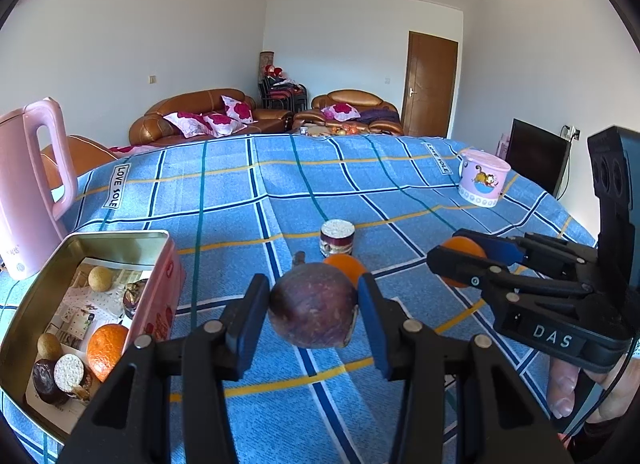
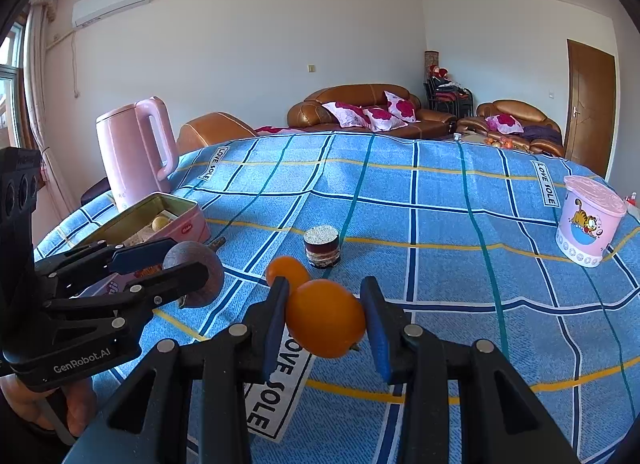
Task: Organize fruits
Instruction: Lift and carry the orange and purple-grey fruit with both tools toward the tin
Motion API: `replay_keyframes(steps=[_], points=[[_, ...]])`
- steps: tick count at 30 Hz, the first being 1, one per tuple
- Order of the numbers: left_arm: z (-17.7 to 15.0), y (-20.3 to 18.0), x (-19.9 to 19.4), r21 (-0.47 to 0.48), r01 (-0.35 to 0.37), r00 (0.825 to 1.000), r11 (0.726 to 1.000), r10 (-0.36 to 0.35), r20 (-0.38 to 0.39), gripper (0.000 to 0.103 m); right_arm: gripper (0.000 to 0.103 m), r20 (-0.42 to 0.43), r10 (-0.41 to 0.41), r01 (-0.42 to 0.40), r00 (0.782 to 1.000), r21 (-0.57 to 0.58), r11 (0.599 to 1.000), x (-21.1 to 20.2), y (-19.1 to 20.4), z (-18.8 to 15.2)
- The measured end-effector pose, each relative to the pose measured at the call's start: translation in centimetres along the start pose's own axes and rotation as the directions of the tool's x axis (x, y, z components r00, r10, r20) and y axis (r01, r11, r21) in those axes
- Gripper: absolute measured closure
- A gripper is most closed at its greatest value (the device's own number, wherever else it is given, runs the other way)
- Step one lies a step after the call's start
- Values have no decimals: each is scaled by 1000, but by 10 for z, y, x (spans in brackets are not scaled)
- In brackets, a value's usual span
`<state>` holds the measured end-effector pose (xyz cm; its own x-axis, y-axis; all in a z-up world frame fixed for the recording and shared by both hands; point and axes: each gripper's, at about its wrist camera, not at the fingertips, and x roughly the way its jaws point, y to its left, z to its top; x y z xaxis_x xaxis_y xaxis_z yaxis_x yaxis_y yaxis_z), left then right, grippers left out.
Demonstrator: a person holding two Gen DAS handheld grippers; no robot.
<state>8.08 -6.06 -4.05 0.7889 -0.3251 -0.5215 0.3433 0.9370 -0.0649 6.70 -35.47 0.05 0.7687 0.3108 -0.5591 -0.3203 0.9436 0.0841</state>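
Observation:
My left gripper [image 1: 314, 294] is shut on a dark purple-brown round fruit [image 1: 312, 316], held a little above the blue checked tablecloth [image 1: 280, 191]. From the right wrist view the left gripper [image 2: 188, 262] and the purple fruit [image 2: 200, 276] show at the left. My right gripper [image 2: 325, 296] is shut on an orange [image 2: 326, 318]; the left wrist view has that right gripper [image 1: 456, 260] and its orange [image 1: 464, 248] at the right. A second orange [image 1: 345, 266] [image 2: 287, 270] lies on the cloth between them. An open pink tin [image 1: 120, 238] [image 2: 182, 199] at the left holds an orange [image 1: 106, 348], small tan fruits and round cakes.
A round layered cake [image 1: 337, 238] [image 2: 322, 246] stands on the cloth behind the loose orange. A pink kettle [image 1: 28, 183] [image 2: 136, 143] stands behind the tin. A pink cartoon tub [image 1: 482, 177] [image 2: 588, 219] sits far right. Sofas lie beyond the table.

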Motion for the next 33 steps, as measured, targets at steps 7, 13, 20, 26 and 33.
replay_keyframes(steps=[7,13,20,26,33], points=[[-1,-1,-8,0,-18,999,1000,18,36,56,64,40,-5,5,999,-10,1000,-8,1,-1],[-2,-1,-14,2,-34,997,999,34,69,56,64,64,-9,10,998,-16,1000,-12,2,0],[-3,-1,-18,5,-38,996,999,38,86,56,64,123,-17,21,992,-37,999,-23,7,-2],[-3,1,-21,-1,-37,995,999,37,91,56,64,159,-27,36,987,-58,998,-30,12,-3],[-5,2,-26,-6,-40,995,999,41,93,56,64,157,-14,26,988,-71,997,-34,15,-4]])
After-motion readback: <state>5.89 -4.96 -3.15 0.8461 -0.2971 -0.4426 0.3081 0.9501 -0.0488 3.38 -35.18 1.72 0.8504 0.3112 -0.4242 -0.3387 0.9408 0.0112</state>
